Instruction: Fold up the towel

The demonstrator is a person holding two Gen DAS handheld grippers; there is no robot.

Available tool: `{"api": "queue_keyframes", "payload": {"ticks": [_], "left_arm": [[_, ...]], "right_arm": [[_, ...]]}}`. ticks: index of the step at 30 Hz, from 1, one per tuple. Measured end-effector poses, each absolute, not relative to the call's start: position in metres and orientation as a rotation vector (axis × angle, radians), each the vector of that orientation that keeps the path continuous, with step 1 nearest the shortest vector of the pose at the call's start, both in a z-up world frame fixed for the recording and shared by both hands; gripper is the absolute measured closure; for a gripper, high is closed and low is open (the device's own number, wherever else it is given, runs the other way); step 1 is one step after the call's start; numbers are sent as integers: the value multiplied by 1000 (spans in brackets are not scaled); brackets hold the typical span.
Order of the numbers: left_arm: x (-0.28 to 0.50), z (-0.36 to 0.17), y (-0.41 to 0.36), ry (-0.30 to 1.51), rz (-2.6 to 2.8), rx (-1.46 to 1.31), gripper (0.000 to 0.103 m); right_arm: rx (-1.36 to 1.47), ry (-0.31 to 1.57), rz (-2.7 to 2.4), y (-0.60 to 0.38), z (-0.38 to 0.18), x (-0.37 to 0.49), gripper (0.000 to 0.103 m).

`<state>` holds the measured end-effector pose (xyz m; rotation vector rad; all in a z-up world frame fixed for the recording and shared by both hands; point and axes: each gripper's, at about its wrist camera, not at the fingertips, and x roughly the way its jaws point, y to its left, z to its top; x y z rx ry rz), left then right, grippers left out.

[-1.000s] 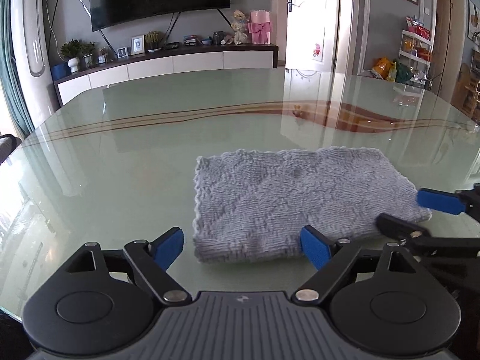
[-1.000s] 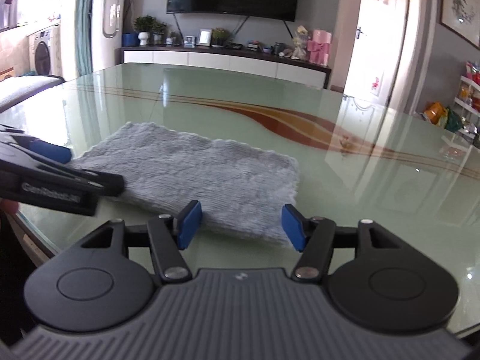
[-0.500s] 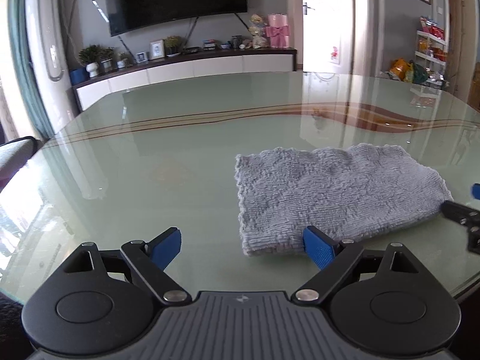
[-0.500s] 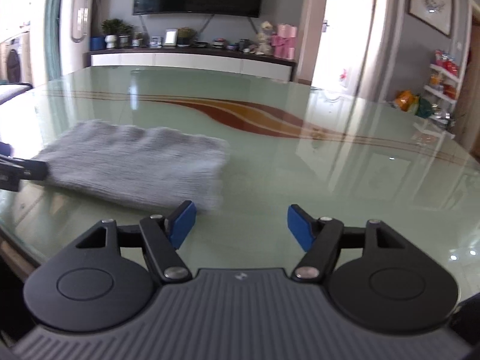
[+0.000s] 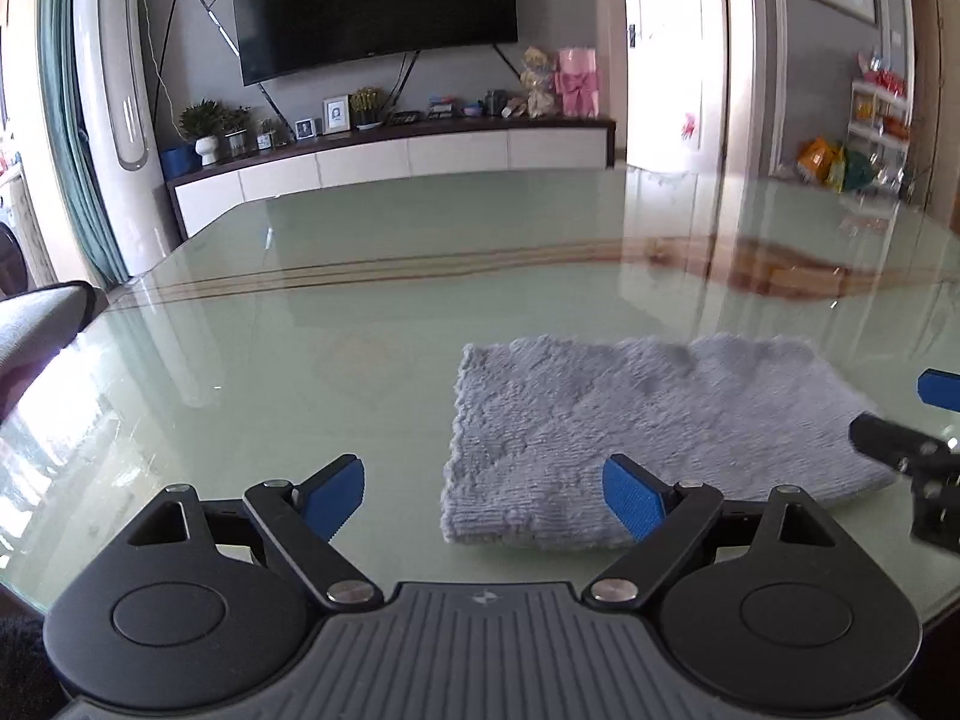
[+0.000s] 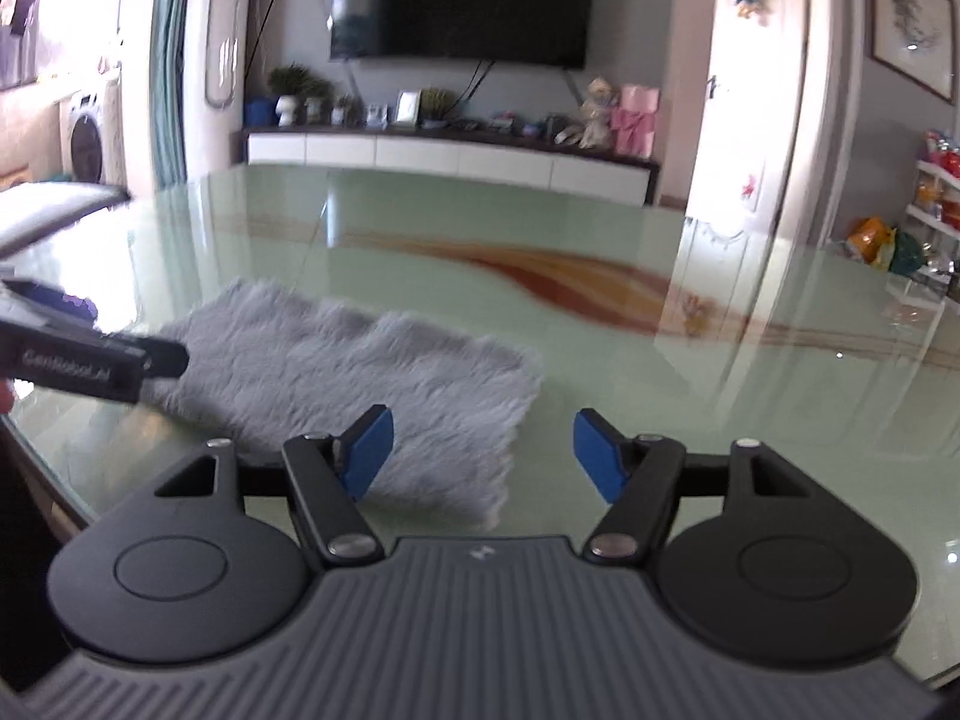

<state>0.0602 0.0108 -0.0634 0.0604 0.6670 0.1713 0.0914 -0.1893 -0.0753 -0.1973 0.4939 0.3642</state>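
Note:
A grey fluffy towel [image 5: 648,426] lies folded flat on the glass table [image 5: 300,360], near its front edge. My left gripper [image 5: 483,495] is open and empty, just short of the towel's near left corner. My right gripper [image 6: 483,450] is open and empty, at the towel's [image 6: 336,372] near right corner. The right gripper's fingers [image 5: 888,438] show at the right edge of the left wrist view, by the towel's right end. The left gripper's finger [image 6: 90,354] shows at the left of the right wrist view, over the towel's left end.
The table has a green glass top with a brown wave stripe [image 6: 570,276]. A chair back [image 5: 36,318] stands at the table's left side. A TV cabinet [image 5: 390,156] and a door [image 6: 756,120] lie beyond the far edge.
Both views have swung back toward the towel. The right gripper moved left, so the towel sits closer between and ahead of its fingers. Both grippers stay open.

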Motion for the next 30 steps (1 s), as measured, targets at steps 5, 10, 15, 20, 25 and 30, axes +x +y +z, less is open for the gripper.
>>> {"api": "queue_keyframes", "payload": {"ticks": [5,10,15,20,25,30], "left_arm": [[57,-66,27,683,207,44,10],[49,-66,30,679,227,59,9],[40,-67,37,675,245,51,8],[33,-65,45,676,277,52,8],[32,-58,51,677,281,29,13],[53,-29,45,618,248,21,13]], "right_arm": [[-185,514,323,-202,-80,93,31],[-179,518,307,-207,-80,93,30],[-175,518,306,-207,-81,96,30],[-169,520,307,-209,-80,98,29],[-158,502,309,-212,-75,97,30],[-180,453,340,-201,-58,107,29]]}}
